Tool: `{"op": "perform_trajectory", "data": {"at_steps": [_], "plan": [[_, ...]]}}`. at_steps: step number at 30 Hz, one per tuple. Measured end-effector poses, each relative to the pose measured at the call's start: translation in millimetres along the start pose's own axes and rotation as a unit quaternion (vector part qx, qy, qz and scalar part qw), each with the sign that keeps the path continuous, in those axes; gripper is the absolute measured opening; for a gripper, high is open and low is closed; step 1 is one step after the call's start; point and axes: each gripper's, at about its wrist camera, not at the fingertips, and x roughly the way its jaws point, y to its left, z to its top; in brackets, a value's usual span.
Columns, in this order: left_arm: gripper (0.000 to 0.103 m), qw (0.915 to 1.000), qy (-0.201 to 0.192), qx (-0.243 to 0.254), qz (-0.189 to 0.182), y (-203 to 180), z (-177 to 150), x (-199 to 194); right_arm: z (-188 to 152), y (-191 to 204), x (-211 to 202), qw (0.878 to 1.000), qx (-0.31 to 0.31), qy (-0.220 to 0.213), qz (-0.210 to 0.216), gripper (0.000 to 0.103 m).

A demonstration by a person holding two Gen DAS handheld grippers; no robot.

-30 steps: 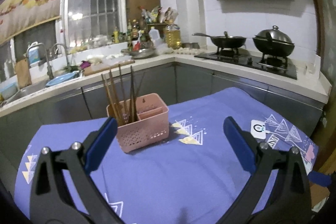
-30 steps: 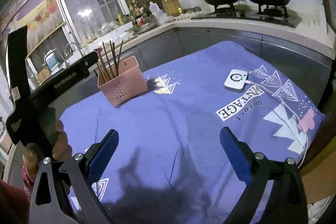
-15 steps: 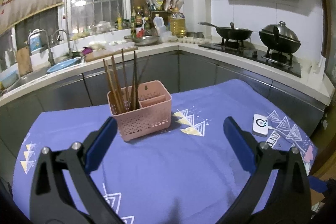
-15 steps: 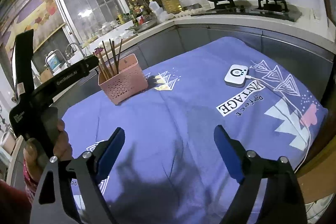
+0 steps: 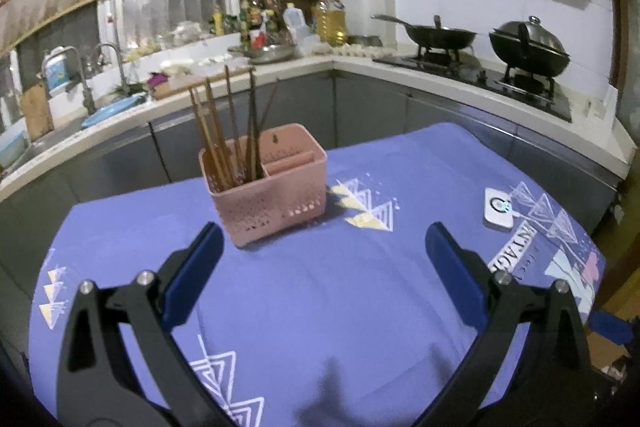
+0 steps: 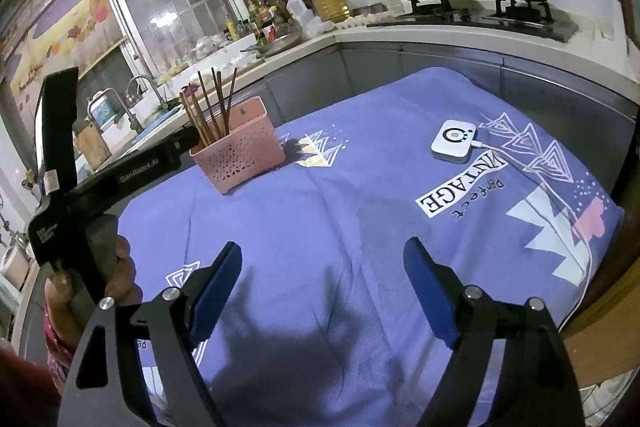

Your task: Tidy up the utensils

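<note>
Your left hand [image 6: 120, 267] grips the handle of the left gripper [image 5: 320, 259], whose blue pads stand wide apart with nothing between them, above the purple cloth [image 5: 320, 307] covering the tabletop. Just ahead of that gripper's left pad sits the pink utensil caddy [image 5: 268, 195], upright on the cloth. The brown chopsticks [image 5: 224, 139] stand bunched in its left compartment, leaning at slightly different angles. Its right compartments look empty from here. Further right, your right gripper [image 6: 322, 275] hovers over bare cloth, its jaws closing slowly with nothing between them. Near the right edge of the tabletop lies a small white device [image 6: 454, 141] with a cable, well apart from the caddy.
</note>
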Motion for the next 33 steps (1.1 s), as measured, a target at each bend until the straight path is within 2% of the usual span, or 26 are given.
{"op": "perform_trajectory", "data": {"at_steps": [10,13,20,21,23,25,28,33], "plan": [[0.097,0.9994,-0.01,-0.021,-0.027,17.6,-1.5,-3.9,-0.9,6.4,6.9,1.0,-0.001,0.005,0.002,0.082],[0.097,0.9993,-0.005,-0.031,-0.018,25.5,-3.5,-0.9,-0.8,13.5,11.3,1.0,-0.01,0.009,0.002,0.082],[0.097,0.9989,0.01,-0.027,0.036,51.0,-15.1,4.8,-0.1,32.4,31.0,0.999,-0.027,0.025,0.017,0.082],[0.097,0.9989,0.024,-0.02,0.034,54.5,-18.1,7.1,0.3,35.4,33.4,0.999,-0.029,0.027,0.021,0.082],[0.097,0.9984,0.055,-0.012,0.006,61.2,-25.3,10.4,1.4,43.7,42.4,0.998,-0.034,0.033,0.032,0.082],[0.097,0.9969,0.078,-0.008,0.001,69.3,-35.8,10.9,1.2,52.9,55.0,0.997,-0.04,0.044,0.047,0.082],[0.097,0.9962,0.085,-0.007,0.019,83.4,-47.2,4.5,0.1,63.3,70.1,0.995,-0.047,0.056,0.066,0.082],[0.097,0.9955,0.073,-0.031,0.051,114.5,-56.9,-15.2,3.0,75.3,87.9,0.992,-0.051,0.071,0.094,0.082]]}}
